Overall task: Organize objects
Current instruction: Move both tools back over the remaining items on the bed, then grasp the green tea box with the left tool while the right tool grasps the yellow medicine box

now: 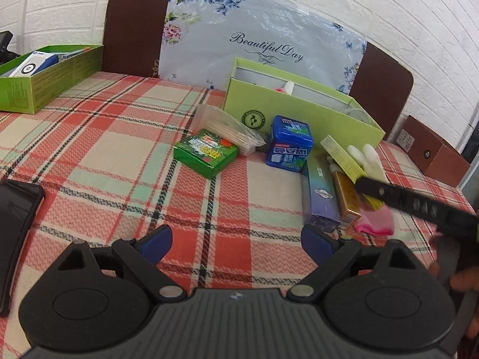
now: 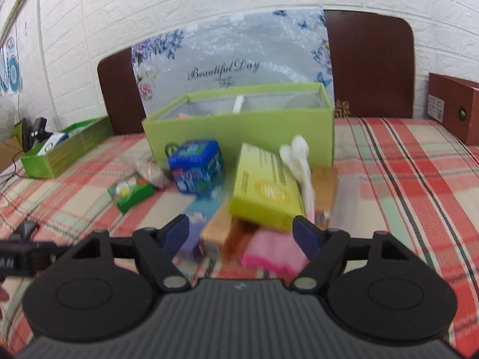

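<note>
- Since most items lie loose on the plaid tablecloth (image 1: 104, 149), I judge the task is at an early stage. Left wrist view: the light green box (image 1: 299, 110) at the back holds only a few things, a white item and something pink among them.
- Outside it, on the cloth: green packet (image 1: 206, 152), clear bag of toothpicks (image 1: 230, 128), blue tin (image 1: 289, 142), dark blue carton (image 1: 321, 194), gold box (image 1: 347, 200), yellow-green carton (image 1: 344, 155), white-and-pink glove (image 1: 374, 179).
- A second green tray (image 1: 45, 74) far left already holds a white-blue box.
- Left gripper (image 1: 236, 240) hovers low over bare cloth, jaws spread wide, nothing between them, well short of the clutter.
- Right wrist view (blurred): right gripper (image 2: 241, 234) is angled toward the pile in front of the light green box (image 2: 239, 125), jaws apart, holding nothing.
- The yellow-green carton (image 2: 266, 191) and the pink glove cuff (image 2: 269, 254) lie between the finger pads; contact cannot be told.
- Blue tin (image 2: 196, 166) and green packet (image 2: 130, 191) sit off to the left, untouched.
</note>
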Demonstrator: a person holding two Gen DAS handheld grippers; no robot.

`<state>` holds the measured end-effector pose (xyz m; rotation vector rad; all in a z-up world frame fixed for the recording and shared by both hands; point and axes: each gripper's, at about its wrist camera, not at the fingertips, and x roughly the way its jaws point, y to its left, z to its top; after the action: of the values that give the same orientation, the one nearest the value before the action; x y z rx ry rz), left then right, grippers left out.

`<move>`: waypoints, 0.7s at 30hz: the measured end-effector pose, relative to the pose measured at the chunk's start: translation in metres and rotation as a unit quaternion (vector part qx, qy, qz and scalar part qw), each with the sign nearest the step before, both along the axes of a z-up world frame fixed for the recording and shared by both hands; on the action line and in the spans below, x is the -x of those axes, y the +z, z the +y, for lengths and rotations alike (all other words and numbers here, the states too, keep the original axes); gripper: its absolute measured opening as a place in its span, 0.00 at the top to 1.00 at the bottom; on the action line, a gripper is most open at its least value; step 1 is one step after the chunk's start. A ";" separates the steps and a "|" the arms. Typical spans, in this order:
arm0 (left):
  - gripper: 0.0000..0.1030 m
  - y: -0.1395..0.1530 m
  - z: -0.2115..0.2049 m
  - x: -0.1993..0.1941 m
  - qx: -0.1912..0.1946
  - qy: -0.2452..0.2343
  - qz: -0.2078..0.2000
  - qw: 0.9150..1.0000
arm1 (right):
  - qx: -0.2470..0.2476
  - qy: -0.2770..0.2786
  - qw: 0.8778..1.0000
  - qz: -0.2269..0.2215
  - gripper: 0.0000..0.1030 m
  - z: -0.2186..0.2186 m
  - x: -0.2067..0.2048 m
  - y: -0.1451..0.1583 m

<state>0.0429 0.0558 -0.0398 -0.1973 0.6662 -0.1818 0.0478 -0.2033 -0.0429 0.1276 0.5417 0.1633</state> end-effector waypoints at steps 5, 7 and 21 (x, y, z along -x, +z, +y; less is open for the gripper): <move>0.07 0.003 0.009 -0.013 -0.003 -0.003 -0.011 1.000 | -0.025 -0.014 0.999 0.023 0.24 -0.006 -0.041 -0.005; 0.07 0.002 0.011 -0.027 -0.008 -0.008 -0.020 1.000 | -0.026 -0.025 0.998 0.042 0.20 -0.008 -0.051 -0.011; 0.07 -0.004 -0.001 -0.135 -0.090 -0.066 -0.040 0.993 | -0.022 -0.027 0.997 0.068 0.14 -0.004 -0.052 -0.018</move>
<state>0.1776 0.0545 -0.0440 0.0278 0.6119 -0.2548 0.1000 -0.2072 -0.0612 0.1975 0.6707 0.1138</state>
